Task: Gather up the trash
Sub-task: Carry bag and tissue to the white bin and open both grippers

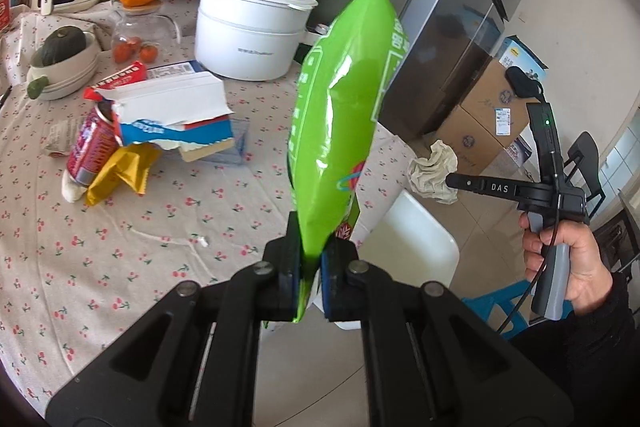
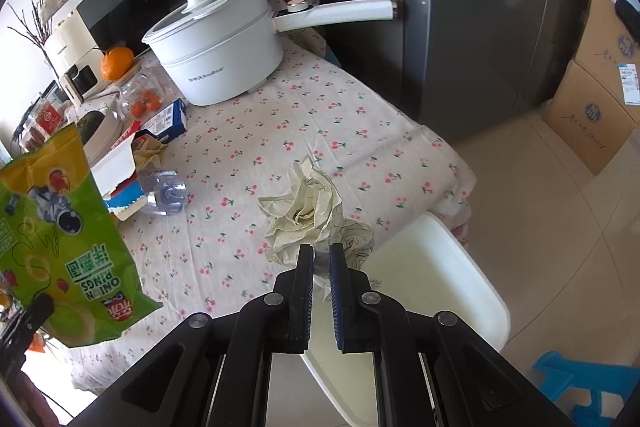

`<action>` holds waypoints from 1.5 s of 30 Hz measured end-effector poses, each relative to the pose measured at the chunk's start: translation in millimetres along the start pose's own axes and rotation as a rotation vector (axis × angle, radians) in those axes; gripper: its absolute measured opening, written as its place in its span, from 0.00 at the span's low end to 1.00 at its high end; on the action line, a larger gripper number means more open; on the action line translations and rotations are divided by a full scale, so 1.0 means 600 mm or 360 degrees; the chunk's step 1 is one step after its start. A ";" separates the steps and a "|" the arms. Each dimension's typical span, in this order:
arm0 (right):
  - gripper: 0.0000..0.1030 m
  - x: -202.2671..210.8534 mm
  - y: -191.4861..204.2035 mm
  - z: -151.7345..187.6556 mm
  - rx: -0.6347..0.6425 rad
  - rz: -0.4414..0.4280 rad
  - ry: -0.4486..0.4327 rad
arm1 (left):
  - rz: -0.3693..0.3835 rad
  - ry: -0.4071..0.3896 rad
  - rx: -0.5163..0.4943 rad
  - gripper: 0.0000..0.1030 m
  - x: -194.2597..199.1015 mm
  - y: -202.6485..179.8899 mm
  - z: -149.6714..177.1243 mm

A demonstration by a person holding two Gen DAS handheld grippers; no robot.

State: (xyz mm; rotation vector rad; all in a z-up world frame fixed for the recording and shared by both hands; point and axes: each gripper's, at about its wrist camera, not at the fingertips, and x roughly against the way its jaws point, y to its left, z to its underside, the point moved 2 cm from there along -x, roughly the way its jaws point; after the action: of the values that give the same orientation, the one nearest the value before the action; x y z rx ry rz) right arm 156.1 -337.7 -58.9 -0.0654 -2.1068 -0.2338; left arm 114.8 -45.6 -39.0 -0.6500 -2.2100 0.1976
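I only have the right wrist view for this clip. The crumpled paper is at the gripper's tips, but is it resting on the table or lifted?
Observer: Lifted. The left wrist view shows the crumpled paper hanging from the right gripper, in the air past the edge of the table.
Operator: What holds the green bag at my left edge?
Observer: The left gripper is shut on the bottom edge of the green bag, which stands upright above it.
Operator: Any trash on the table that I can't see?
Observer: Yes, a red can lies on its side beside the torn box.
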 end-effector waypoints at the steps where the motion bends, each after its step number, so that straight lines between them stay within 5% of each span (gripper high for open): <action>1: 0.09 0.003 -0.013 0.008 -0.0010 0.0019 0.0003 | 0.0024 0.0011 -0.0017 0.09 -0.010 -0.014 0.001; 13: 0.09 0.025 -0.140 0.065 -0.0277 0.0065 0.0081 | 0.0211 0.0095 -0.0287 0.09 -0.130 -0.165 0.022; 28: 0.09 0.002 -0.216 0.104 -0.0413 0.0171 0.0251 | 0.0079 0.0200 -0.0517 0.13 -0.251 -0.230 0.069; 33: 0.09 -0.004 -0.214 0.106 -0.0428 0.0179 0.0274 | 0.0009 0.0183 -0.0487 0.60 -0.251 -0.221 0.065; 39: 0.09 -0.011 -0.210 0.104 -0.0422 0.0172 0.0278 | -0.0152 0.0177 -0.0439 0.85 -0.229 -0.194 0.054; 45: 0.10 -0.017 -0.199 0.103 -0.0394 0.0176 0.0290 | -0.0345 0.0191 -0.0450 0.96 -0.200 -0.159 0.052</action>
State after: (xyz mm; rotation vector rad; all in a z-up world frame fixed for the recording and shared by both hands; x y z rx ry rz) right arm 92.9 -442.4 -115.5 -0.2961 -1.8782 -0.4176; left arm 120.0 -186.4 -106.4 -0.5508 -2.1909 -0.2631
